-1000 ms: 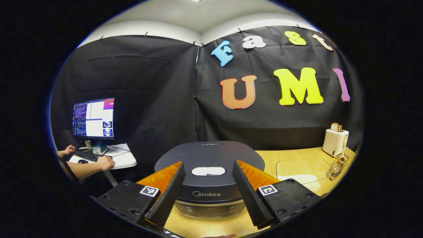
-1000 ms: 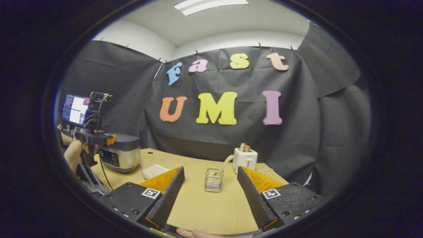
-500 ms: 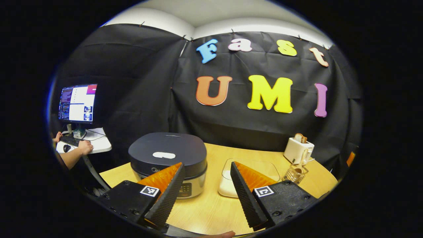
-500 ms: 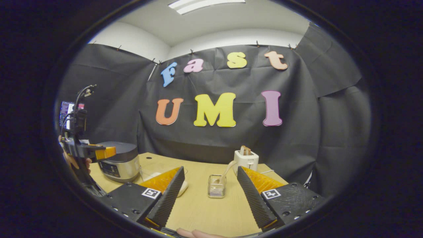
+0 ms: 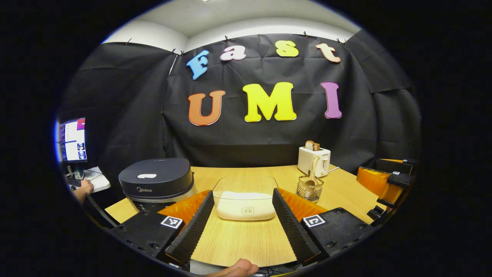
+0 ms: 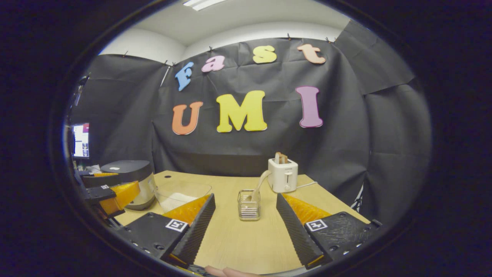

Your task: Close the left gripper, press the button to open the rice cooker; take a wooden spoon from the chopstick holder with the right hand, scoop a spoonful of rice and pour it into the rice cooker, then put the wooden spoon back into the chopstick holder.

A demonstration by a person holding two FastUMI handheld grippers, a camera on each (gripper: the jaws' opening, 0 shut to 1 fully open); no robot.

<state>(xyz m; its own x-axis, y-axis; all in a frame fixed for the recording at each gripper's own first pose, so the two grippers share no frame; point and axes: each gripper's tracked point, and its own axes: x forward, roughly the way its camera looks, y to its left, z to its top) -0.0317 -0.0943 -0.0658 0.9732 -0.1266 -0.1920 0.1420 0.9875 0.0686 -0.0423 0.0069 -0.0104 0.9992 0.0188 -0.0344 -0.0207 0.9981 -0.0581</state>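
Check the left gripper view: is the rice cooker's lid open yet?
No, the rice cooker sits with its dark lid flat and shut, while the left gripper is open in front of the rice container.

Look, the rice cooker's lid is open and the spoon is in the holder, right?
Not quite. The rice cooker has its lid shut, as the left gripper view shows. The spoon does stand in the holder.

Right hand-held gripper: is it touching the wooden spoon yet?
Apart. In the right gripper view the right hand-held gripper is open, with bare table between its fingers and the chopstick holder where the wooden spoon stands.
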